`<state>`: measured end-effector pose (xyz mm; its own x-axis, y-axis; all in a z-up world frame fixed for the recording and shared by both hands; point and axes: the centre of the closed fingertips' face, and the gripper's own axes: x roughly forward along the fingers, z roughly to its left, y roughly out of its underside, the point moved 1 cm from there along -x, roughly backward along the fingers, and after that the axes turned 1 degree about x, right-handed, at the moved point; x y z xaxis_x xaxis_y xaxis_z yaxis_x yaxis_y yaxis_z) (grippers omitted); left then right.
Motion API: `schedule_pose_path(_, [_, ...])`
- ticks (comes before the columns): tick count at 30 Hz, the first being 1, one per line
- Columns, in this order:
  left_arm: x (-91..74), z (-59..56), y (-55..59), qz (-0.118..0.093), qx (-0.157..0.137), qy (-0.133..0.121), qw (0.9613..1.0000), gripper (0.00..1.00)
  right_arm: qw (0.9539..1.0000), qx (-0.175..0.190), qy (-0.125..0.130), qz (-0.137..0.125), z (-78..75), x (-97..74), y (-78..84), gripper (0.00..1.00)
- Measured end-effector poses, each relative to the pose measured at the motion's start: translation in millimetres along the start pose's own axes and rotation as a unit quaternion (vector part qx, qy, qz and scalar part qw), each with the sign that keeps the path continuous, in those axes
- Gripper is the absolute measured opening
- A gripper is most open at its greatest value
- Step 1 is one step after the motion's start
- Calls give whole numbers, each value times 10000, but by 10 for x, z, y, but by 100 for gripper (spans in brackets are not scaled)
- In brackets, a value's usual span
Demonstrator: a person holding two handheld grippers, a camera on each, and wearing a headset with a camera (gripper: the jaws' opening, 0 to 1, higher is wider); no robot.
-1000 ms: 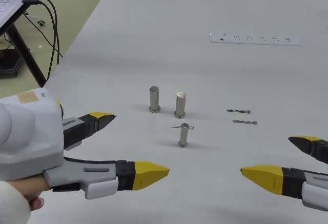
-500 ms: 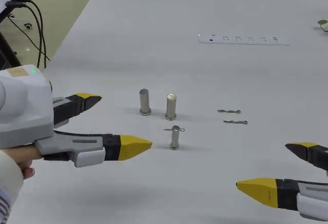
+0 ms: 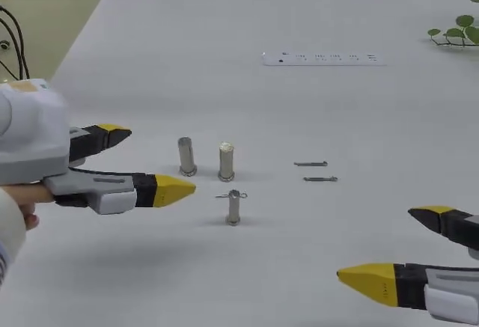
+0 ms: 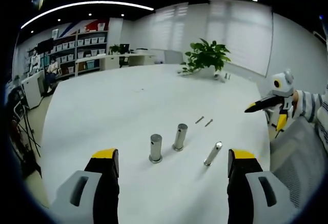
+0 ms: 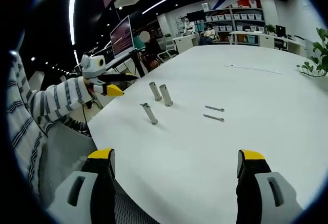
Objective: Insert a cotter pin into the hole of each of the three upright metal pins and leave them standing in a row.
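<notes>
The left gripper (image 3: 150, 159) hangs over the table (image 3: 224, 13) w/ its jaws wide open and nothing in them. Its tips are yellow and pointy like crayons, and the rest is grey and black plastic. The right gripper (image 3: 378, 243) is open wide too, w/ nothing in it, low at the near right edge.

Three small metal pins stand on the smooth, pale grey table btwn the two grippers. They are shiny silver tubes, each w/ a little flat foot at the bottom (like tiny chess men).

- The back-left pin (image 3: 186, 156) stands just past the left gripper's near tip.
- The middle pin (image 3: 227, 162) stands right beside it, not touching.
- The front pin (image 3: 234, 207) stands alone, nearer the person, so the three make a triangle, not a row.

The front pin has a thin wire cotter pin (image 3: 230, 194) poking sideways thru its top. The other two tops look bare.

Two loose cotter pins (image 3: 310, 164) lie flat to the right of the pins, one behind the other, close but apart. They are skinny, grey and straight.

Far back lies a long, flat white power strip (image 3: 322, 58). A leafy green plant (image 3: 456, 29) peeks in at the far right.
</notes>
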<state>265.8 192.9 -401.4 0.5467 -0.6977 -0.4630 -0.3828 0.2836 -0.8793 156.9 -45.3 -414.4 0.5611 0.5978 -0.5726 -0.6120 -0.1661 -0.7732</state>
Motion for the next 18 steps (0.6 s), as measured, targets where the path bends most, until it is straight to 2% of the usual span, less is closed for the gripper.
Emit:
schedule_pose_path(2, [33, 37, 0, 15, 93, -47, 9999, 82, 10000, 11, 28, -3, -5, -8, 2, 98])
schedule_pose_path(4, [90, 52, 17, 68, 64, 40, 9999, 79, 10000, 50, 56, -34, -8, -22, 0, 98])
schedule_pose_path(7, [154, 74, 29, 137, 179, 82, 9997, 74, 9999, 77, 81, -44, -12, -34, 4, 98])
schedule_pose_path(11, [228, 110, 25, 162, 254, 67, 9995, 70, 9999, 108, 103, -44, -11, -43, 4, 98])
schedule_pose_path(18, [348, 189, 117, 381, 305, 45, 9988, 60, 9999, 83, 54, -28, 26, -35, -4, 98])
